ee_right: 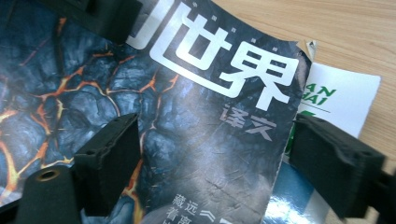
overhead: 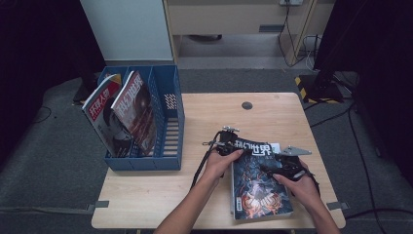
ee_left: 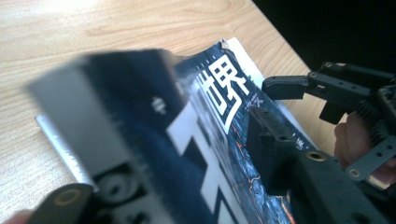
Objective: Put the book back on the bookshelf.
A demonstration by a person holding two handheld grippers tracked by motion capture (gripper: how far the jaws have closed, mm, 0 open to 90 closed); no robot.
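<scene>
On the table's near right, the magazine [overhead: 260, 183] lies long axis twelve-to-six, left gripper [overhead: 229, 145] clamping its eleven-o'clock corner, right gripper [overhead: 272, 168] released over its two-o'clock edge.

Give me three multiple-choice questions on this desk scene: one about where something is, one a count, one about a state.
1. Where on the table does the blue rack stand?
A. left side
B. right side
C. front middle

2. How many magazines stand in the rack?
A. one
B. two
C. four

3. How are the right tool's jaws?
A. shut on a pen
B. shut on the rack
C. open over the dark magazine

Answers:
1 A: the high view shows it at the table's left edge.
2 B: a red-banded magazine and a brown magazine lean side by side.
3 C: the jaws stand apart and pinch nothing.
</scene>
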